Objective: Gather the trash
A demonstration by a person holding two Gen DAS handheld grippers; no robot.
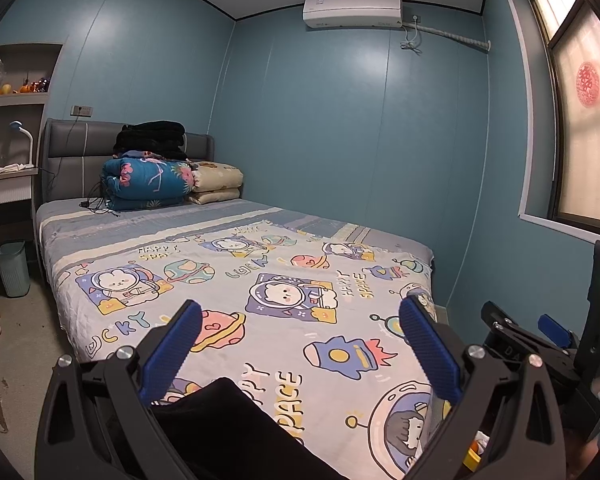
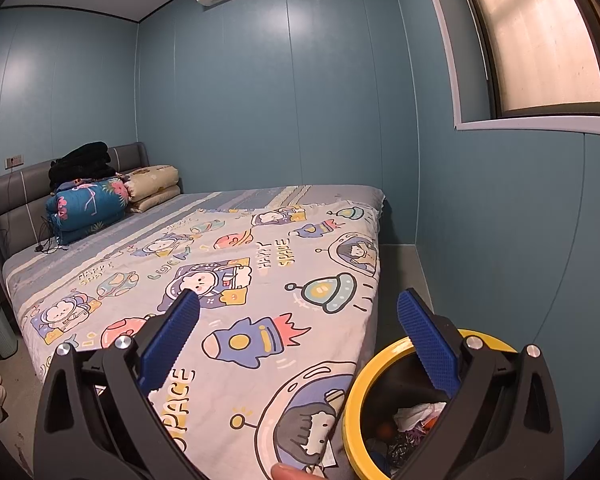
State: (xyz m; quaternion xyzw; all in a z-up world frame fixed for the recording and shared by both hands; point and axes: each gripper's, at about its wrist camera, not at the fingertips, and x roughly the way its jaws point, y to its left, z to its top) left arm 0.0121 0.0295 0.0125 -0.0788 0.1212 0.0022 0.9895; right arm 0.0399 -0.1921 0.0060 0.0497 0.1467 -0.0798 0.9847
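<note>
A yellow-rimmed trash bin (image 2: 354,392) stands on the floor at the bed's near right corner, holding crumpled white paper and other trash (image 2: 414,418). My right gripper (image 2: 298,312) is open and empty, its right finger over the bin's rim. My left gripper (image 1: 300,322) is open and empty above the foot of the bed (image 1: 260,272). The right gripper's body shows at the right edge of the left wrist view (image 1: 540,340). A sliver of the yellow bin shows there too (image 1: 473,456). No loose trash shows on the bedspread.
The bed (image 2: 228,264) has a cartoon space bedspread, with folded quilts (image 1: 152,184) and black clothes (image 1: 150,138) at the headboard. A pale green bin (image 1: 12,268) stands on the floor left of the bed. A desk with a lamp (image 1: 22,132) is at left. Blue walls and a window (image 2: 540,40) are at right.
</note>
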